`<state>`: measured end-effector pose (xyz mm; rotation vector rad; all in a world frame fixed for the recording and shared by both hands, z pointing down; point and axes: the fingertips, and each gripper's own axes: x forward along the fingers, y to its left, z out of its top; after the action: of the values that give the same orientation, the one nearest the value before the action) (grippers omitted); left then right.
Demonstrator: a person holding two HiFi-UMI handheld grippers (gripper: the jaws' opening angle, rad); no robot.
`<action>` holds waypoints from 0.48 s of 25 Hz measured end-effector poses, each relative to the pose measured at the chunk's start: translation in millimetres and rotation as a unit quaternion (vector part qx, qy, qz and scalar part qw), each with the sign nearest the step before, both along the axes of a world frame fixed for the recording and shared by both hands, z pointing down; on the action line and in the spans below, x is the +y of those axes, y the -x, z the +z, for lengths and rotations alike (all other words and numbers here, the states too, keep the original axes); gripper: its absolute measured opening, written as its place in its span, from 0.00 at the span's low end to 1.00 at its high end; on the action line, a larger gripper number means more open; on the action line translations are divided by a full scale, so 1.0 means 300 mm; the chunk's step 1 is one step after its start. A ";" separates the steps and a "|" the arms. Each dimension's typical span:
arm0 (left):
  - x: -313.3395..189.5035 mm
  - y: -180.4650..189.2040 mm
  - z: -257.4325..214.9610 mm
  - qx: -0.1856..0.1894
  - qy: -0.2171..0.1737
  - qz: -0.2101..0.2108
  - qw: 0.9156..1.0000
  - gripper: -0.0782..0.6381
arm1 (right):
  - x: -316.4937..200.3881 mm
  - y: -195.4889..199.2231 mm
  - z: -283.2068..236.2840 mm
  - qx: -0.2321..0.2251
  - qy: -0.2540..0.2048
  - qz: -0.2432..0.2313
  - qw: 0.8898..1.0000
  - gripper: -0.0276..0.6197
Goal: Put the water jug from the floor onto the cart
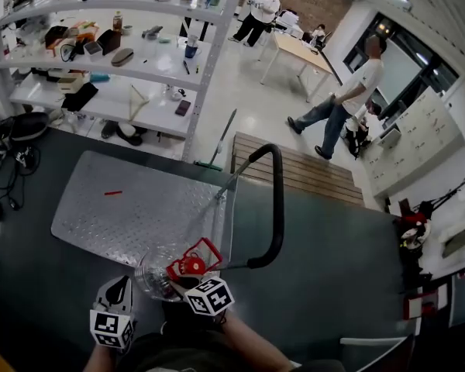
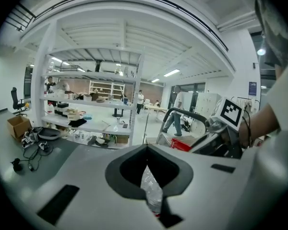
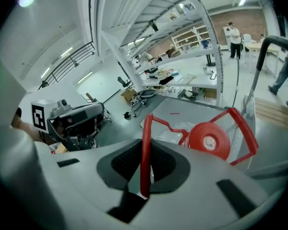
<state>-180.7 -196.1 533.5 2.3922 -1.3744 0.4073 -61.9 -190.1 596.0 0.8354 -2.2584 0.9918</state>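
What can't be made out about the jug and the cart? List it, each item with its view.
- Base of the water jug: in the head view it is hidden under the jug's own body, so I cannot tell whether it rests on the cart deck.
- Jug body: in the left gripper view only a clear sliver shows between the jaws of the left gripper.
- Water level: no view shows a line.
- Red item on the deck: too small to name in the head view.
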 end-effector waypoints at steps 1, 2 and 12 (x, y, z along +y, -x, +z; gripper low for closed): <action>-0.039 -0.002 0.011 -0.003 0.000 0.000 1.000 0.12 | -0.045 -0.007 0.004 0.002 -0.001 -0.001 1.000 0.09; -0.079 -0.001 0.020 -0.006 0.003 -0.001 1.000 0.12 | -0.088 -0.011 0.009 0.004 0.000 -0.002 1.000 0.09; -0.459 -0.032 0.014 -0.013 0.024 -0.006 1.000 0.12 | -0.510 -0.087 0.064 0.044 -0.008 -0.031 0.998 0.09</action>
<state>-171.3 -333.9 537.9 2.3470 -1.3756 0.4647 -35.9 -343.0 615.1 0.7947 -2.2069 0.8916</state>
